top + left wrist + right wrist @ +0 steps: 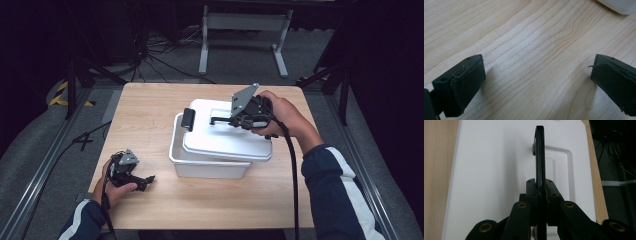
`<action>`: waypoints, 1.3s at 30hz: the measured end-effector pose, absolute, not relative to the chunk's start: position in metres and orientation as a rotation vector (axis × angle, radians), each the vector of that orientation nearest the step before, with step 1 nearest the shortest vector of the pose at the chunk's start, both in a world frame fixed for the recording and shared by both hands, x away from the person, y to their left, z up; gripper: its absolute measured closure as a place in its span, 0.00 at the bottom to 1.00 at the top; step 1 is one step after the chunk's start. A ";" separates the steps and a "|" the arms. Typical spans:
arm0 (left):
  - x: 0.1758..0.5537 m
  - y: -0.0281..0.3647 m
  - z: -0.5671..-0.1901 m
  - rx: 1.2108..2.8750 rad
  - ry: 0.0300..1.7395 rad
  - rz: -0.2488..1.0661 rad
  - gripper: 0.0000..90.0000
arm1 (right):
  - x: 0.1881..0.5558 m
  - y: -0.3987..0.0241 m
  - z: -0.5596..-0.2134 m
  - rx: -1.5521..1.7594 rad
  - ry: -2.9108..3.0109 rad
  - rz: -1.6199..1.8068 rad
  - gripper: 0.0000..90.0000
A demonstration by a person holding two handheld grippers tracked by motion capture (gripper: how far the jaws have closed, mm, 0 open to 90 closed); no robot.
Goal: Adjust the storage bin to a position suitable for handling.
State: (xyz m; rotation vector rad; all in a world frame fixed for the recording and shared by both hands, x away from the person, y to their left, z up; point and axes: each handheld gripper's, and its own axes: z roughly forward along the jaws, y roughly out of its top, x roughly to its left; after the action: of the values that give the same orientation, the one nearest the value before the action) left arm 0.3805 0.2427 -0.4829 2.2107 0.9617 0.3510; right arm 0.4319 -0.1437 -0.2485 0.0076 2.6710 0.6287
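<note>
1. Nearest the person, the left gripper (131, 172) is held low over the front left part of the pale wooden table (150, 115), well apart from the box. In the left gripper view its jaws are seen wide apart, with bare wood grain between them and nothing gripped.
2. Farther in, at the middle of the table, a white rectangular plastic storage box (207, 166) is seen, with a black latch (188, 119) at its left end.
3. A white flat plastic lid (225, 140) lies skewed over the box, overhanging its right side and raised at the right.
4. The right gripper (220, 120) is held above the lid's far right part. Its jaws are closed tightly on the thin black handle (540, 157) of the lid, which stands edge-on between the pads in the right gripper view.
</note>
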 end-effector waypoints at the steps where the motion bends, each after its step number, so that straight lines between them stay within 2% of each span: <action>1: 0.380 0.243 -0.483 2.211 0.962 0.351 0.00 | 0.431 -0.147 -0.247 0.013 2.664 0.631 0.94; 23: 0.381 0.243 -0.483 2.215 0.956 0.353 0.00 | 0.416 -0.241 -0.235 0.190 2.578 0.640 0.94; 39: 0.380 0.243 -0.483 2.216 0.957 0.350 0.00 | 0.410 -0.300 -0.242 0.323 2.515 0.670 0.94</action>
State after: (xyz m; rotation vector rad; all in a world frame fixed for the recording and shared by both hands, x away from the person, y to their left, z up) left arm 0.3805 0.2431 -0.4828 2.2156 0.9572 0.3504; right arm 0.4099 -0.3001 -0.2421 0.3227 2.5149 0.6703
